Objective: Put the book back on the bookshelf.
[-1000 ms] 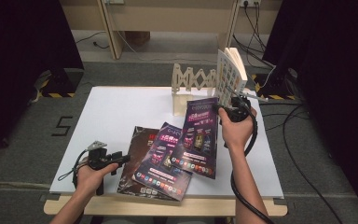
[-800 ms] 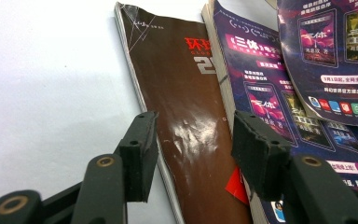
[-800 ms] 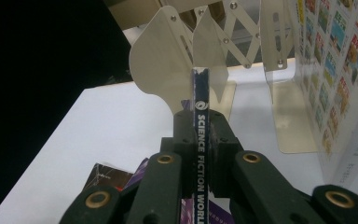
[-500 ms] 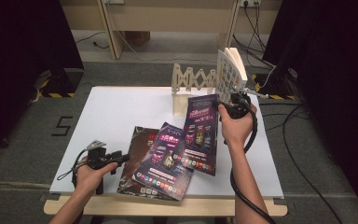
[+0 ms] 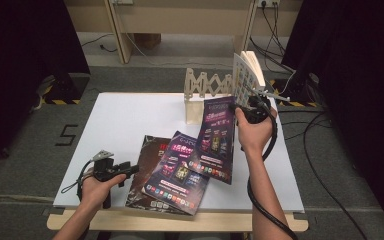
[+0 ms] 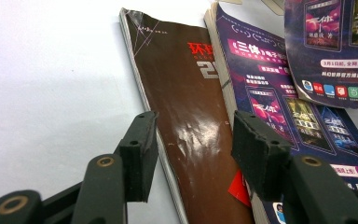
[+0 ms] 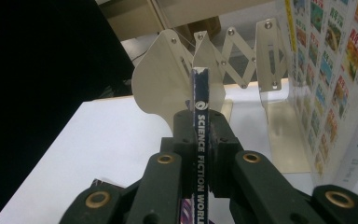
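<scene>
While the right gripper (image 5: 252,107) clamps one magazine (image 5: 217,140) by its spine at frame centre, near the rack (image 5: 207,90) holding one book (image 5: 245,75), two magazines (image 5: 167,172) lie unsorted; the left gripper (image 5: 125,170) stays apart, empty.

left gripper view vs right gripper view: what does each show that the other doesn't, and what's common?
Left gripper view alone: the open left gripper low over the brown magazine, with a purple magazine lying beside it, overlapping its edge.

Right gripper view alone: the right gripper shut on the spine of the held magazine, lettered SCIENCE FICTION WORLD; beyond it the wooden expanding rack and an upright book with small cover pictures standing in it.

Both: the white tabletop, and the held magazine, whose cover hangs in the left view's top right corner.
</scene>
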Action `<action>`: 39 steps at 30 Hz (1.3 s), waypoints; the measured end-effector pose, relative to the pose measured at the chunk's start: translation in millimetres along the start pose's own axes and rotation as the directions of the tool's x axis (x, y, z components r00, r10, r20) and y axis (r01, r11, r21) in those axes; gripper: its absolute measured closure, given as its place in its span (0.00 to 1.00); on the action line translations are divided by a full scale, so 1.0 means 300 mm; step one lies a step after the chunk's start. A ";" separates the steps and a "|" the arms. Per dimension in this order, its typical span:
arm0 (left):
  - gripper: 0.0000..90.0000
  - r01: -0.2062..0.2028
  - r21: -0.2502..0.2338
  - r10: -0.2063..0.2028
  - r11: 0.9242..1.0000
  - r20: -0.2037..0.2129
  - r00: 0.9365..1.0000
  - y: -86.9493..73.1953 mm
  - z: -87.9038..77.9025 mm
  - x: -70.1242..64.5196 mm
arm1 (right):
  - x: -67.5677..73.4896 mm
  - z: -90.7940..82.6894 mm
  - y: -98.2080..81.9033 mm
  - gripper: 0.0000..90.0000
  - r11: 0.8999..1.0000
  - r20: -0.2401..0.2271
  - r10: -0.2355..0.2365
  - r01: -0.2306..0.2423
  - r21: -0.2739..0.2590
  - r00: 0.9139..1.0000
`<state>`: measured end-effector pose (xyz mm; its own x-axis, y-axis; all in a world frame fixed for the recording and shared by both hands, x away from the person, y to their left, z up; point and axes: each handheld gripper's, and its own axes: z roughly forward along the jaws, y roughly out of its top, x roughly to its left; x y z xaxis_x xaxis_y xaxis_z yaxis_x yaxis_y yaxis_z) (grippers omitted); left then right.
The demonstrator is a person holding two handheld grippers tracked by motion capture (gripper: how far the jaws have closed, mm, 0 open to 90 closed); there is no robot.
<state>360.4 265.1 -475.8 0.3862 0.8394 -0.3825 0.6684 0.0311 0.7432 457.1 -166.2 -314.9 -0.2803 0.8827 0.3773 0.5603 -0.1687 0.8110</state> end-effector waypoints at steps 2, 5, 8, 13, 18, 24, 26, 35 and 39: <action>0.55 0.001 0.000 -0.001 1.000 0.000 1.000 0.000 0.000 0.001 | 0.002 -0.001 0.005 0.94 1.000 0.000 0.001 -0.001 -0.004 1.000; 0.55 0.004 0.000 -0.004 1.000 -0.002 1.000 0.000 0.001 0.002 | 0.003 -0.001 0.011 0.94 1.000 0.000 -0.002 0.002 -0.009 1.000; 0.55 0.003 0.001 -0.003 1.000 -0.001 1.000 0.000 0.001 0.002 | 0.004 -0.003 0.018 0.94 1.000 0.000 -0.004 0.004 -0.015 1.000; 0.55 0.006 0.002 -0.006 1.000 -0.001 1.000 -0.001 0.001 0.003 | 0.008 -0.010 0.031 0.94 0.999 0.003 -0.013 0.013 -0.030 1.000; 0.55 0.007 0.000 -0.007 1.000 -0.002 1.000 0.000 -0.004 0.004 | 0.009 -0.012 0.041 0.94 0.999 0.010 -0.006 0.006 -0.035 1.000; 0.55 0.008 -0.007 -0.008 1.000 -0.004 1.000 0.003 -0.006 0.009 | 0.014 -0.011 0.059 0.94 0.999 0.017 -0.019 0.020 -0.050 1.000; 0.55 0.009 -0.006 -0.009 1.000 -0.004 1.000 0.003 -0.006 0.010 | 0.016 -0.013 0.069 0.94 0.998 0.022 -0.025 0.026 -0.058 0.999; 0.56 0.010 -0.007 -0.010 1.000 -0.004 1.000 0.002 -0.006 0.015 | 0.021 -0.017 0.103 0.94 0.995 0.041 -0.030 0.034 -0.091 0.999; 0.56 0.008 -0.005 -0.008 1.000 0.000 1.000 0.002 -0.002 0.012 | 0.021 -0.018 0.114 0.94 0.995 0.044 -0.032 0.036 -0.095 0.999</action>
<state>361.8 268.5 -476.4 0.3805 0.8393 -0.3882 0.6680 0.0409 0.7431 470.3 -168.7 -282.5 -0.2634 0.9059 0.3315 0.4736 -0.1779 0.8626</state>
